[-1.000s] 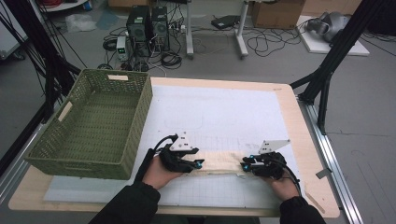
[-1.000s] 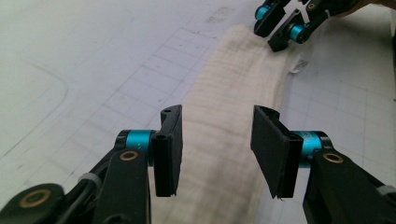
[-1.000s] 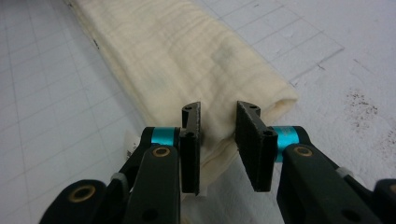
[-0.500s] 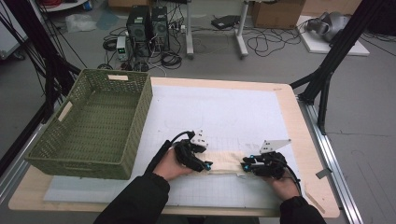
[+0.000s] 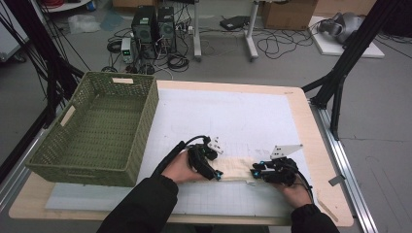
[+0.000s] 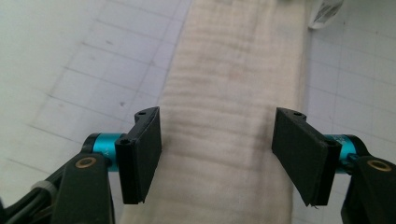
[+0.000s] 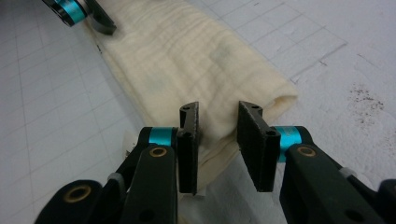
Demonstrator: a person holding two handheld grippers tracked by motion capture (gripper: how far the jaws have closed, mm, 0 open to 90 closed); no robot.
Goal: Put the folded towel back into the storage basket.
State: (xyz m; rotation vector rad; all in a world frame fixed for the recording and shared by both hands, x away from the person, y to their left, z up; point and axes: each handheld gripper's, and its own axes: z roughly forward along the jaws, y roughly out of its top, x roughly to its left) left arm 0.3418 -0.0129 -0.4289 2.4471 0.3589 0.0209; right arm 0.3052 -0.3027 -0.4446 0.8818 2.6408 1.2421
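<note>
A folded cream cloth (image 5: 237, 169) lies as a long strip on the white grid mat (image 5: 233, 116) near the table's front. My left gripper (image 5: 215, 174) is at its left end and has just been opening its jaws. In the left gripper view the left gripper (image 6: 219, 154) stands open, with the cloth (image 6: 233, 70) between the pads and untouched by them. My right gripper (image 5: 254, 172) is at the strip's right end. In the right gripper view the right gripper (image 7: 217, 140) is shut on a thick fold of the cloth (image 7: 187, 51), and the left gripper (image 7: 88, 14) shows far off.
A green woven basket (image 5: 82, 170) stands on the left of the table, close to my left forearm. The wooden table edge (image 5: 311, 126) runs along the right. Computers and cables lie on the floor beyond.
My left hand has slid to the right along the cloth, nearer the right gripper, and its jaws have spread apart. The right gripper has stayed where it was.
</note>
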